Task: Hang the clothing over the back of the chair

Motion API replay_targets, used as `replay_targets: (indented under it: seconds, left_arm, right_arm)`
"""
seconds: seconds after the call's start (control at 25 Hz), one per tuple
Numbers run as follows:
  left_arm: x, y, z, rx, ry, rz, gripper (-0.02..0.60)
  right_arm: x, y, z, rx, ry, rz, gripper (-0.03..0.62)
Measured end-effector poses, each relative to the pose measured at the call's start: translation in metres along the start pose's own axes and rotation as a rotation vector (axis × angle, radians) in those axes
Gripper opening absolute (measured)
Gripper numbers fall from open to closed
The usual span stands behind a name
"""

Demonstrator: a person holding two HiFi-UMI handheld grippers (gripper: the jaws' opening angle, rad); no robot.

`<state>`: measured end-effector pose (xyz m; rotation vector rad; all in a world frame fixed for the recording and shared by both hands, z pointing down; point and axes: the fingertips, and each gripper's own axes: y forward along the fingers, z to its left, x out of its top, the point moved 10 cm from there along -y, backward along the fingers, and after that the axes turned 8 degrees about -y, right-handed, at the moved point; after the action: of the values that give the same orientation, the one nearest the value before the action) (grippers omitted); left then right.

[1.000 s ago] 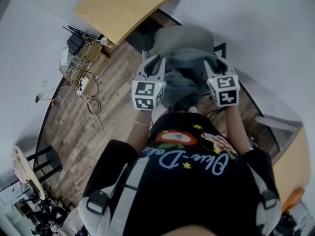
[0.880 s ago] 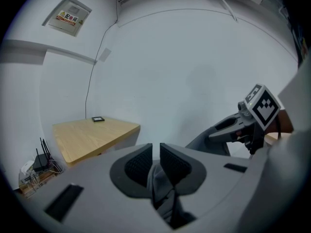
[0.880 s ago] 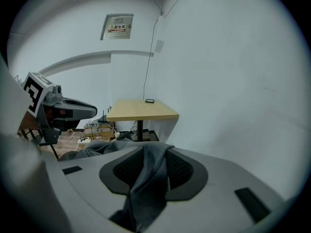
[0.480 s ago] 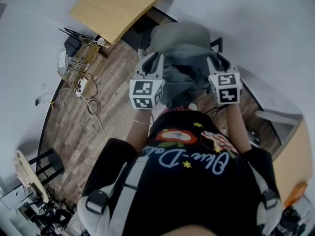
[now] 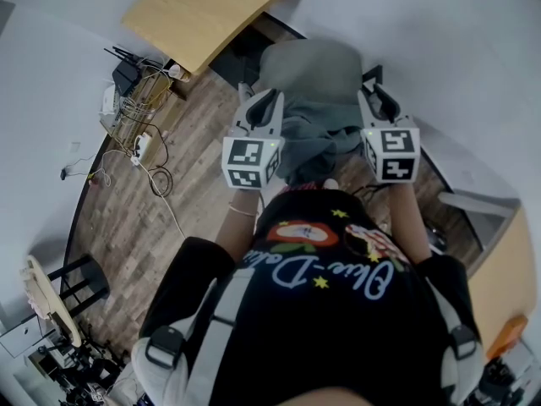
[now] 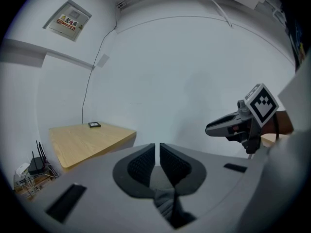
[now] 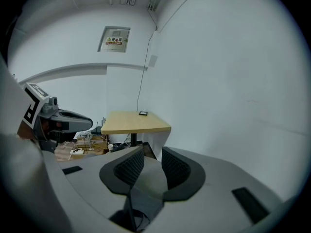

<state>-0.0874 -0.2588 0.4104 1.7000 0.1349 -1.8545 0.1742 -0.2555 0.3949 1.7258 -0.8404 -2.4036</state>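
Head view shows left claw (image 5: 269, 100) and right claw (image 5: 377, 96) each pinching the clothing (image 5: 314, 134) between them, draping seemingly not yet done.

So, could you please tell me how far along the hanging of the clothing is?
Done: the clothing is picked up, stretched between the left gripper and the right gripper, each clamped on an edge. In hand: it hangs right by the chair, not visibly draped yet. Left: lay it over the chair back and let go.
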Motion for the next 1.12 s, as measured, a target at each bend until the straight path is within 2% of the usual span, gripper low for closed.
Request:
replay_targets:
  seconds: [0.16, 0.4, 0.68, 0.92, 1.12]
  left_arm:
    - [0.004, -0.001, 0.004, -0.022, 0.001, -0.009, 0.028]
    - [0.015, -0.008, 0.002, 0.008, 0.035, -0.055, 0.0]
    - [0.029, -0.02, -0.004, 0.011, 0.063, -0.093, 0.0]
    - [0.03, -0.02, 0.0, 0.01, 0.051, -0.073, 0.0]
    - [0.037, -0.022, 0.0, 0.025, 0.063, -0.106, 0.0]
  right_arm:
    - [0.006, 0.003, 0.001, 0.004, 0.011, -0.039, 0.108]
    - [0.008, -0.002, -0.001, -0.02, 0.044, -0.111, 0.0]
    - [0.022, -0.019, -0.001, 0.004, 0.104, -0.205, 0.0]
    - [0.028, -0.015, 0.002, 0.005, 0.1, -0.224, 0.0]
    - [0.033, -0.016, 0.001, 0.01, 0.106, -0.239, 0.0]
